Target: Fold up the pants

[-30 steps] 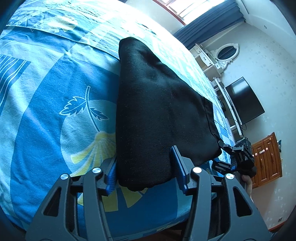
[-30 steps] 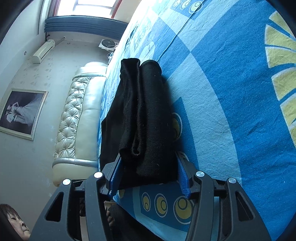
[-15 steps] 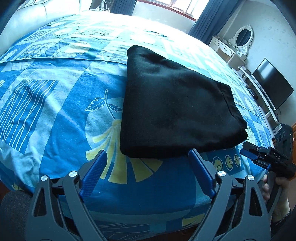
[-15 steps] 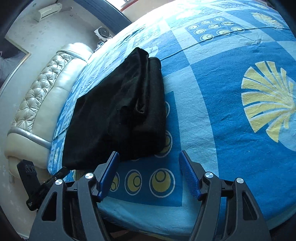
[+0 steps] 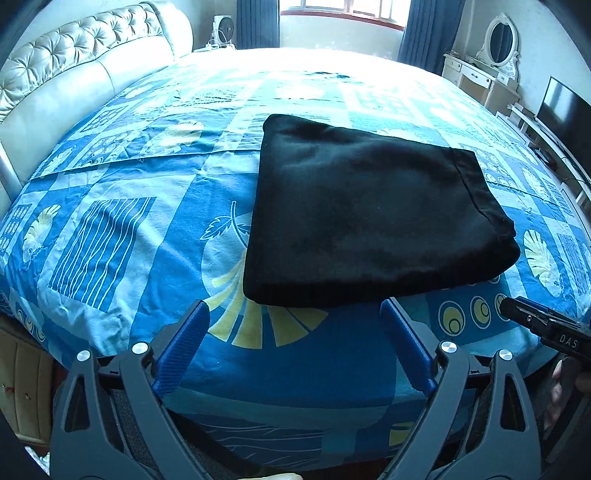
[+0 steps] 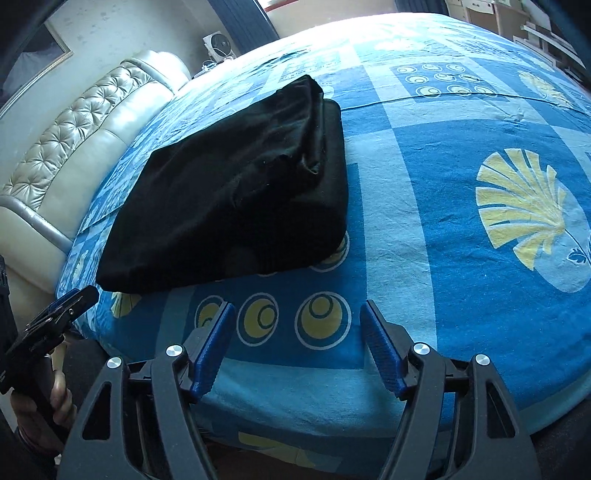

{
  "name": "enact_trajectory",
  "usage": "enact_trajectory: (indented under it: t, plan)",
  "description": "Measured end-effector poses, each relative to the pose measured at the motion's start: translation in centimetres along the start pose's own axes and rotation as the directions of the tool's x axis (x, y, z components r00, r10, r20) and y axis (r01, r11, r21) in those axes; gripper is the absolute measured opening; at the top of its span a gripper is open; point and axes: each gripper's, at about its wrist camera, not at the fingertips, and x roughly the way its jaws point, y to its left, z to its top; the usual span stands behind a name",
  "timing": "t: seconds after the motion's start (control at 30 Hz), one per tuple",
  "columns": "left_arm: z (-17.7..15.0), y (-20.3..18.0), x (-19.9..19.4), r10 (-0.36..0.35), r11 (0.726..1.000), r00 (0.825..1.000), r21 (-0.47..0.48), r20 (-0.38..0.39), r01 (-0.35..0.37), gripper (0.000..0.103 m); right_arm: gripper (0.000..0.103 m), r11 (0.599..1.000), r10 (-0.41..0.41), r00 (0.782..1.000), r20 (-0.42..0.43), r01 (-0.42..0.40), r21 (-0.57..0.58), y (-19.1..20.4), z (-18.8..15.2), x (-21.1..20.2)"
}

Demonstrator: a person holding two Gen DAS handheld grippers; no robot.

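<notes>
Your pants (image 5: pixel 373 221) lie folded into a compact black rectangle on the bed (image 5: pixel 122 229), near its front edge, on the blue sheet with yellow shell prints. From the right wrist view the pants (image 6: pixel 236 192) show stacked layers, with the folded edges bunched along the right side and a thicker fold at the bottom.

Your left gripper (image 5: pixel 293 325) sits just in front of the pants, its blue fingers (image 5: pixel 184 339) spread wide with nothing between them. The tips are close to the near edge of the pants but apart from it.

Your right gripper (image 6: pixel 297 325) is also spread wide and empty, over the row of yellow circles printed on the sheet, a little short of the pants' near corner. In the left wrist view your right gripper (image 5: pixel 543 325) shows at the right edge, off the pants' right corner; from that view its jaws look close together, but the right wrist view shows them apart. In the right wrist view your left gripper (image 6: pixel 55 314) shows at the left edge, near the pants' left corner.

A tufted headboard (image 5: pixel 74 70) stands on the left side of the bed, a window (image 5: pixel 343 11) behind it, and a TV (image 5: pixel 565 110) to the right.
</notes>
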Motion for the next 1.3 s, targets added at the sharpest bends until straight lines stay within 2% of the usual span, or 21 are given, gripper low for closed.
enact_trajectory:
  t: [0.27, 0.73, 0.8, 0.87, 0.97, 1.07, 1.17, 1.27, 1.3]
  plan:
    - [-0.8, -1.1, 0.3, -0.009, 1.0, 1.0, 0.011, -0.028, 0.01, 0.093, 0.07, 0.996, -0.003, 1.0, -0.006, 0.002, -0.084, 2.4, -0.4, 0.3]
    - [-0.9, -1.6, -0.8, 0.014, 0.999, 1.0, 0.029, 0.018, -0.015, 0.093, 0.072, 0.992, -0.088, 0.995, 0.04, 0.091, -0.085, 1.9, -0.3, -0.3]
    - [-0.8, -1.7, -1.0, 0.014, 0.999, 0.999, 0.031, 0.031, -0.015, 0.094, 0.072, 0.993, -0.085, 0.996, 0.032, 0.088, -0.081, 1.8, -0.4, -0.2]
    - [-0.7, -1.5, -1.4, -0.003, 1.0, 0.999, 0.019, 0.05, 0.002, 0.099, 0.072, 0.993, -0.084, 0.996, 0.028, 0.086, -0.077, 1.7, -0.5, -0.1]
    - [-0.5, -0.9, -2.3, -0.041, 0.999, 0.992, -0.014, 0.121, 0.043, 0.099, 0.072, 0.993, -0.081, 0.996, 0.026, 0.083, -0.081, 1.9, -0.6, 0.0]
    - [0.9, -0.3, -2.4, -0.038, 0.999, 0.99, 0.002, 0.137, 0.038, 0.099, 0.072, 0.995, -0.066, 0.998, 0.02, 0.067, -0.079, 2.1, -0.6, -0.1]
    - [3.8, 2.6, -1.5, -0.018, 1.0, 0.985, -0.019, 0.171, 0.021, 0.099, 0.072, 0.996, -0.043, 0.999, 0.03, 0.045, -0.074, 2.3, 0.4, -0.6]
    - [8.3, 7.1, 1.9, 0.054, 0.997, 0.985, -0.059, 0.163, -0.045, 0.099, 0.074, 0.997, -0.039, 0.996, 0.08, 0.045, -0.068, 2.1, 2.9, -1.4]
    - [9.9, 8.9, 3.4, 0.102, 0.993, 0.98, -0.08, 0.171, -0.089, 0.099, 0.078, 0.997, -0.04, 0.994, 0.098, 0.047, -0.067, 2.0, 4.2, -1.5]
